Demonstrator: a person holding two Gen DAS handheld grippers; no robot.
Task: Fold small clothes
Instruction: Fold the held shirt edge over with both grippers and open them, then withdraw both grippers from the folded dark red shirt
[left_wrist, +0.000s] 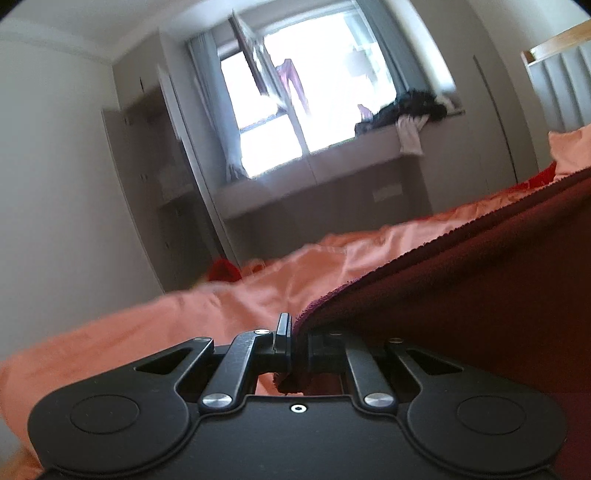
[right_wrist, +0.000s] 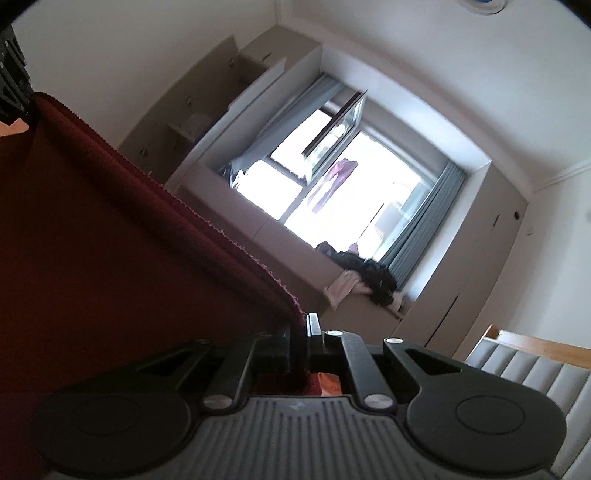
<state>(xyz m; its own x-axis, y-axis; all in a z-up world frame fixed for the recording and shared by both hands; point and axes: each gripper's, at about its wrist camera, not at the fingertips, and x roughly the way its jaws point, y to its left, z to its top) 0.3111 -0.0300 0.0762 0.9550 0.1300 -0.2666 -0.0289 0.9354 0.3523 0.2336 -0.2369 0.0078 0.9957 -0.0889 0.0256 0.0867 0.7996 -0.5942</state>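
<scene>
A dark red cloth (left_wrist: 461, 280) with a stitched edge is held stretched between both grippers, above the orange bedsheet (left_wrist: 184, 314). My left gripper (left_wrist: 293, 332) is shut on one corner of the cloth, which spreads away to the right. My right gripper (right_wrist: 304, 328) is shut on another corner, and the cloth (right_wrist: 110, 240) spreads to the left, up to the left gripper (right_wrist: 11, 77) at the far left edge. The rest of the cloth hangs out of view.
A bright window (left_wrist: 314, 92) with grey curtains is ahead, with a pile of dark clothes (left_wrist: 406, 110) on the sill bench. Beige cupboards (left_wrist: 147, 147) stand at the left. A padded headboard (right_wrist: 535, 373) shows at the right.
</scene>
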